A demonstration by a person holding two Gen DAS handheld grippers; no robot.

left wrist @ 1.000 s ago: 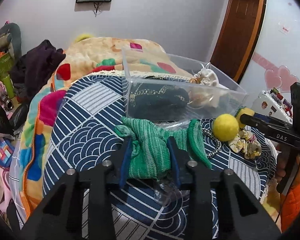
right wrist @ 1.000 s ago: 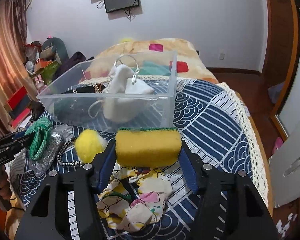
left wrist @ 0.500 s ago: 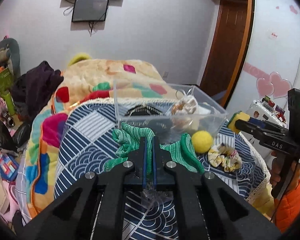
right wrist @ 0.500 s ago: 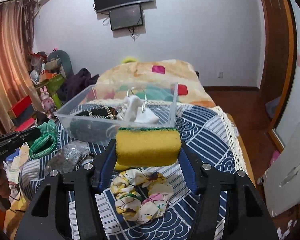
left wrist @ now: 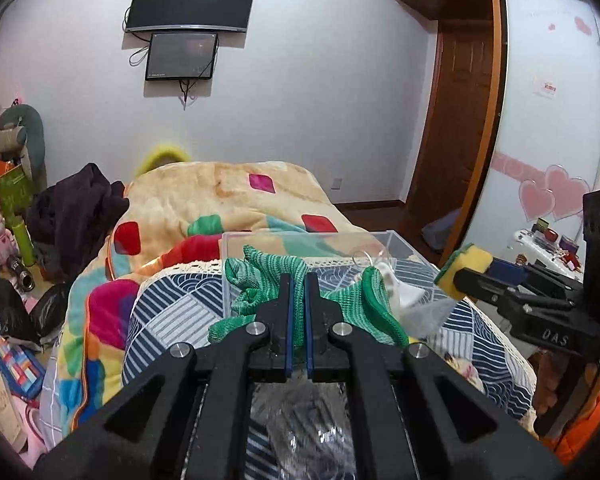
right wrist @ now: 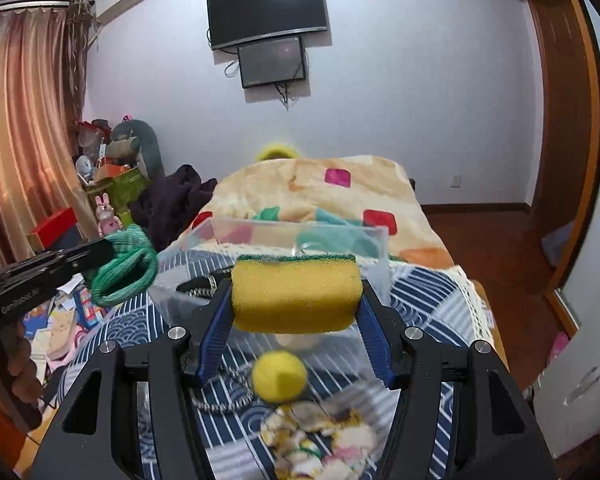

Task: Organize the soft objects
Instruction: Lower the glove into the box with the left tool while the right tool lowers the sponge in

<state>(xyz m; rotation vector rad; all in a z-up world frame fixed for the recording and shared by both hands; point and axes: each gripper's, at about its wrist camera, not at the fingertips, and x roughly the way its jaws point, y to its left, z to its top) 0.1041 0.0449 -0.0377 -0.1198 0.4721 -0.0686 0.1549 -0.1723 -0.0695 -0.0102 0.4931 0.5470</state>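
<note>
Mid-sort over a bed: the left gripper (left wrist: 297, 312), jaws nearly shut, pinches a green knit cloth (left wrist: 268, 270) near the clear plastic bin (right wrist: 380, 248); the right gripper (right wrist: 294, 334) clamps a yellow sponge (right wrist: 296, 296) before it. A yellow ball (right wrist: 279, 376) and floral scrunchie (right wrist: 320, 444) lie below, unsorted.

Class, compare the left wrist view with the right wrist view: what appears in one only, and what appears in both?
Only the left wrist view shows the white wardrobe door with pink hearts and the left gripper shut on the green knitted cloth seen up close.

Only the right wrist view shows the fuzzy yellow ball, the floral fabric scrunchie and the brown curtain.

Both show the clear plastic storage box, the yellow sponge with green scouring side clamped in the right gripper, the cloth, and the wall-mounted black television.
</note>
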